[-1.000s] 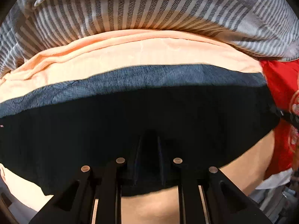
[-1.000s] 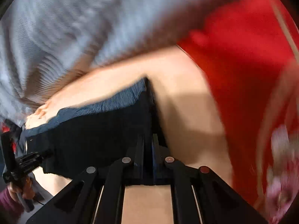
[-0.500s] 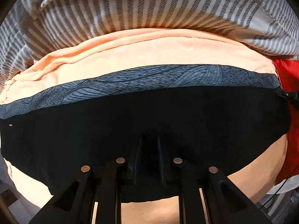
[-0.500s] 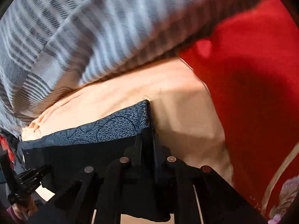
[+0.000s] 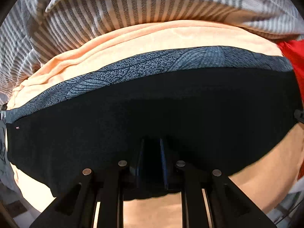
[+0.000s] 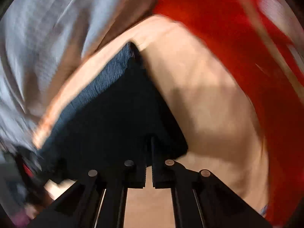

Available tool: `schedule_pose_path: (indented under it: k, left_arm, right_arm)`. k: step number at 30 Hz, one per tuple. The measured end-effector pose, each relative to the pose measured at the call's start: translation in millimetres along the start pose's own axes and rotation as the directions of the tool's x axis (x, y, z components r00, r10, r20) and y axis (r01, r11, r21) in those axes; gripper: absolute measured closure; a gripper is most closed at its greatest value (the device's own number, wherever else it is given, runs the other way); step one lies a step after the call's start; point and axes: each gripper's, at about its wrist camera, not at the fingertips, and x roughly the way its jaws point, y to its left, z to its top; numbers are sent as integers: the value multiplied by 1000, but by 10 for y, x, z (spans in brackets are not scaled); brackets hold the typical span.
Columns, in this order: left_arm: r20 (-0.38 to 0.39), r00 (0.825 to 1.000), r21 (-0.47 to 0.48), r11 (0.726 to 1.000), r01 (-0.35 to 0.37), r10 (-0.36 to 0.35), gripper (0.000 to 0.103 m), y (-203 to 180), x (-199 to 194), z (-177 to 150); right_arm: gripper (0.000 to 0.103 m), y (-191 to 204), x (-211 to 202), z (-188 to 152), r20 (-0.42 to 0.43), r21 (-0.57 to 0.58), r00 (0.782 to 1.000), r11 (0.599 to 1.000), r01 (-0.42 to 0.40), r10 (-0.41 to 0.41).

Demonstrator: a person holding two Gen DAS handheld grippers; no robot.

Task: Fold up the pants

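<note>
The dark navy pants (image 5: 152,110) lie folded across a peach sheet (image 5: 171,36), with a lighter blue patterned band (image 5: 144,66) showing along the far edge. My left gripper (image 5: 152,152) is shut on the near edge of the pants. In the blurred right wrist view the pants (image 6: 114,114) end in a corner, and my right gripper (image 6: 149,152) is shut on that near corner. The right gripper's tip shows at the right edge of the left wrist view (image 5: 299,114).
A grey and white striped blanket (image 5: 133,5) is piled behind the peach sheet. A red cloth (image 6: 237,38) lies to the right of the pants. The sheet's near edge (image 5: 152,212) is below the grippers.
The pants have been drawn out wider and flatter across the sheet. The right wrist view has swung and blurred, with the red cloth now larger. Both grippers stay shut on the pants.
</note>
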Motion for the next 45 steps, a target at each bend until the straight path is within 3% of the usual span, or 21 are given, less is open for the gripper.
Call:
schedule_pose_path:
  k: [2,5,9,13,16,18,21,24,26,29,31,34,36,37,38,41,45]
  left_arm:
    - [12,1000,-16,1000,0,0,86,126,-87,13]
    - [42,998,-82,996,-33,36,86,508,-178,1]
    - [61,994,-198,977,-81,95,86,1226,-184,73]
    - [70,981,-222,962,-162,182,86,1776,29,207]
    - [16,980,-295,938,-184,198,86,2290,364,254]
    - [78,987,-314,943,-108,139,86,2438,372,289]
    - [92,983,-266,955,-130,160,86,2603,397,434]
    - [92,983,-348,930,-117,158,86,2962,313,492]
    - [95,980,-355,926,-130,174,86,3184,143,398]
    - [88,983,-312,942,-128,162,86,3309,-81,23]
    - [76,986,-291,949,-122,150,86,3347,-149,-296]
    - [38,990,-274,954,-123,138,86,3322,-26,-604]
    - [24,989,-286,949,-130,143,86,3491,41,-600]
    - [33,991,-303,946,-113,129,86,3538,78,-646]
    - [45,992,-310,946,-97,117,86,3601,67,-678]
    - [78,991,-289,953,-86,113,86,3671,146,-701]
    - [115,987,-253,964,-81,114,85,3696,177,-739]
  right_arm:
    - [94,180,-124,-106,26,-89,998,994,56,-54]
    - [91,587,-127,-206,31,-205,998,977,52,-47]
    - [89,1254,181,-362,-5,-304,1000,953,3,-5]
    - [85,1763,601,-476,-52,-359,998,933,-35,18]
    - [79,1758,840,-658,-33,-357,999,934,24,-38]
    - [79,1686,787,-734,14,-356,1000,934,16,-12]
    - [79,1628,739,-751,20,-350,1000,937,11,-4]
    - [79,1774,841,-740,22,-350,999,936,44,-39]
    - [79,1953,917,-768,39,-360,996,929,86,-77]
    - [78,2171,889,-906,65,-371,985,913,170,-157]
    - [75,2368,846,-1095,42,-391,995,915,99,-90]
    - [75,2761,913,-1504,-85,-398,993,910,-113,87]
    - [57,3002,1135,-1840,-248,-332,940,891,-309,234]
    - [54,3070,1235,-1966,-297,-297,914,883,-363,276]
    - [53,3143,1361,-2116,-335,-260,890,878,-402,309]
    - [53,3232,1662,-2390,-371,-175,858,880,-442,357]
    - [53,3137,1791,-2497,-336,-82,848,885,-459,409]
